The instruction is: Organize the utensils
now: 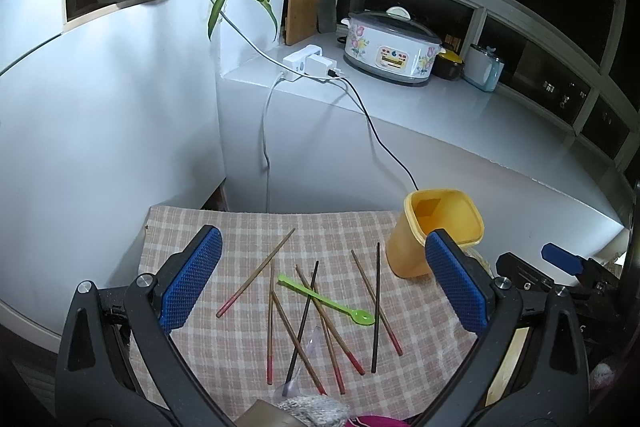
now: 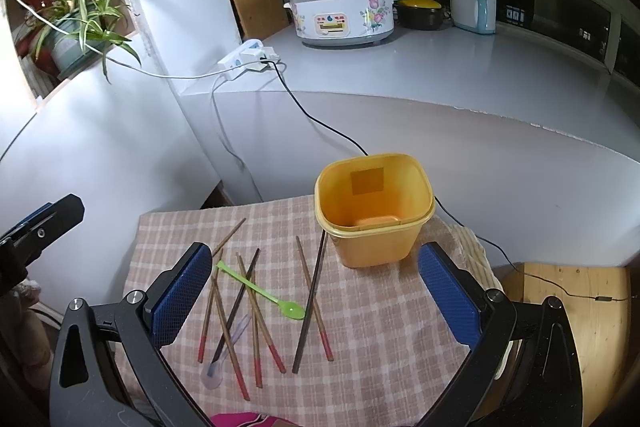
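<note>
Both tools — left tool (image 1: 324,277), right tool (image 2: 315,293) — gape wide above scattered chopsticks (image 2: 310,301), yellow container (image 2: 374,211) just beyond.

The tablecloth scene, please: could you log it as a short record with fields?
surface: checked tablecloth
container: yellow tub, upright, holds no utensils
chopsticks: loose chopsticks, scattered and crossing on the cloth
spoons: green spoon; clear spoon
left gripper: open, holding nothing
right gripper: open, holding nothing

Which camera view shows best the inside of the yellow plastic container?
The right wrist view: the yellow plastic container stands unobstructed, its bottom visible. In the left wrist view, it appears tilted and partly hidden behind a claw finger.
</note>
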`<state>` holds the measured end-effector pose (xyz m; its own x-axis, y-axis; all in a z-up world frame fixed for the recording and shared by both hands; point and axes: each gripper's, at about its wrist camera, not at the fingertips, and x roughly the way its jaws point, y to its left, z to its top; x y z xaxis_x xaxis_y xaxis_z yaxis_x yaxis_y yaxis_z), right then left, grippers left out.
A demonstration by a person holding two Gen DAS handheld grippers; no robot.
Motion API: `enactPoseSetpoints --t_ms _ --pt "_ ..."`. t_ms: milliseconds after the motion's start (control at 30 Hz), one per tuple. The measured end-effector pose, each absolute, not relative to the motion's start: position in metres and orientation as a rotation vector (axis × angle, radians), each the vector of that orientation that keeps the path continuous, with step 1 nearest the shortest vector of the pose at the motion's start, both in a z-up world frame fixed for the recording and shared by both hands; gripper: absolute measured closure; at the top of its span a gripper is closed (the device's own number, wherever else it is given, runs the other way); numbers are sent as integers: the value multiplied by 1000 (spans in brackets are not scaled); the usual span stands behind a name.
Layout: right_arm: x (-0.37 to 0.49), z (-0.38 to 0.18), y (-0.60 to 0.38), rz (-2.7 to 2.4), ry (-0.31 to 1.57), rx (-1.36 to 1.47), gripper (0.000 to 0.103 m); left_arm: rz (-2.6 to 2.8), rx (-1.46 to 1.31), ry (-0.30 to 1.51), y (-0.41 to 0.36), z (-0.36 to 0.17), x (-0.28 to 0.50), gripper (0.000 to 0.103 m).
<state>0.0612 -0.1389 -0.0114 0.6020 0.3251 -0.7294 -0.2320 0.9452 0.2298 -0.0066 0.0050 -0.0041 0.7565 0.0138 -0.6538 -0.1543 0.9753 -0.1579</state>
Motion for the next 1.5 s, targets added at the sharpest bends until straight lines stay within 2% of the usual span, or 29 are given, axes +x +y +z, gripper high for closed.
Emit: enactPoseSetpoints --t_ms 1500 --pt "61 -13 -138 353 894 120 1 93 -217 708 12 -2 -9 0"
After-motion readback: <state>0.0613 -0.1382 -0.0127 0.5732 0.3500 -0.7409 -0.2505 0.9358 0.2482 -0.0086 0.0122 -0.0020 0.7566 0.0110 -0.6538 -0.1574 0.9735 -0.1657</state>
